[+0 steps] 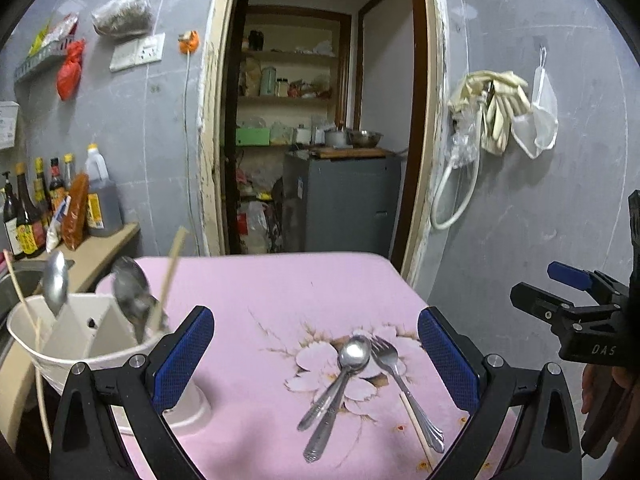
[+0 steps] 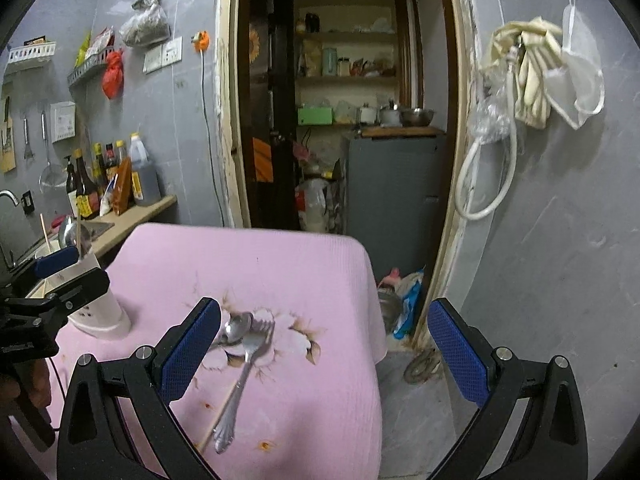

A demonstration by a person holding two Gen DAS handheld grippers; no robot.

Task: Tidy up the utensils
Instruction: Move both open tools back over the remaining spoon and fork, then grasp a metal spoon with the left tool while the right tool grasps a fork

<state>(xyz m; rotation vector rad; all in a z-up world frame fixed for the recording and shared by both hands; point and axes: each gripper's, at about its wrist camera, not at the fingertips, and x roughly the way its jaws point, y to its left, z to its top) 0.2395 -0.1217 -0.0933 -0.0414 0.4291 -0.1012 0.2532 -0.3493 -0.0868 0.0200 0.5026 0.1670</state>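
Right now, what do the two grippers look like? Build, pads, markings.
Both match: black plastic frames, silver screws, blue textured pads on the fingers. Left gripper and right gripper look identical. In the left view, white "DAS" lettering on the right gripper's body. No sleeves or cables clearly visible.

Two steel spoons [image 1: 340,380], a fork [image 1: 400,376] and one pale chopstick [image 1: 416,424] lie close together on the pink cloth, while a white divided holder [image 1: 80,340] at its left edge holds upright spoons and chopsticks.

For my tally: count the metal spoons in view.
4. Left spoon and right spoon stand in the white plastic holder; two stacked spoons lie on the pink tablecloth. Others may be hidden.
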